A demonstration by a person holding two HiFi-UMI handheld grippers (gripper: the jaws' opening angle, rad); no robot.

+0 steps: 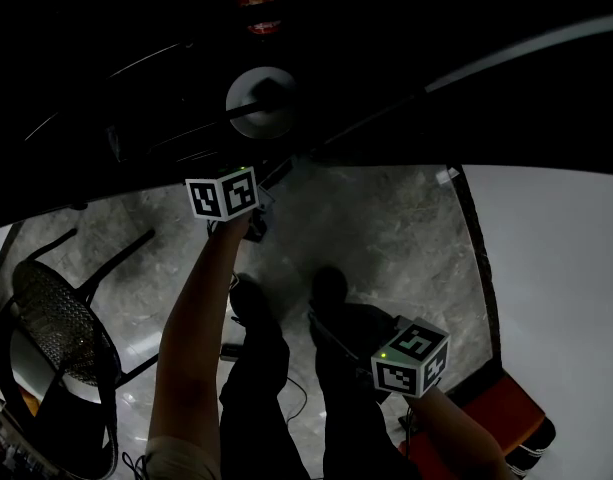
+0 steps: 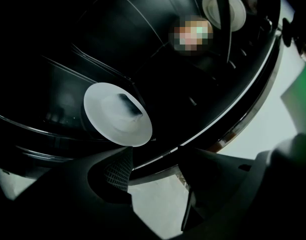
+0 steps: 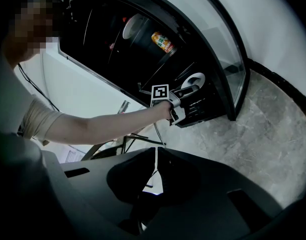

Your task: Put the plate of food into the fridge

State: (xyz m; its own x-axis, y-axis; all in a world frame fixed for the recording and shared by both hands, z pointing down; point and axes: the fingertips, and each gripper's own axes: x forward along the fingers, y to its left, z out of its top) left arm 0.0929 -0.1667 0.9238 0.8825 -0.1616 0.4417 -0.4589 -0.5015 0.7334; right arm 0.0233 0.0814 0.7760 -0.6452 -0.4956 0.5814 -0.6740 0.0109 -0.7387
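**Plate sits inside the fridge, both grippers empty**

The white plate lies on a wire shelf in the dark interior of the fridge, with 1 dark piece of food on it. The left gripper reaches toward the fridge opening, its 2 jaws apart with nothing between them; the plate is just beyond the left jaw's tip, not touching it. The right gripper hangs low over the grey marble floor, well apart from the fridge, jaws together and holding nothing. An orange can stands higher inside the fridge. A dark chair stands to the person's left.
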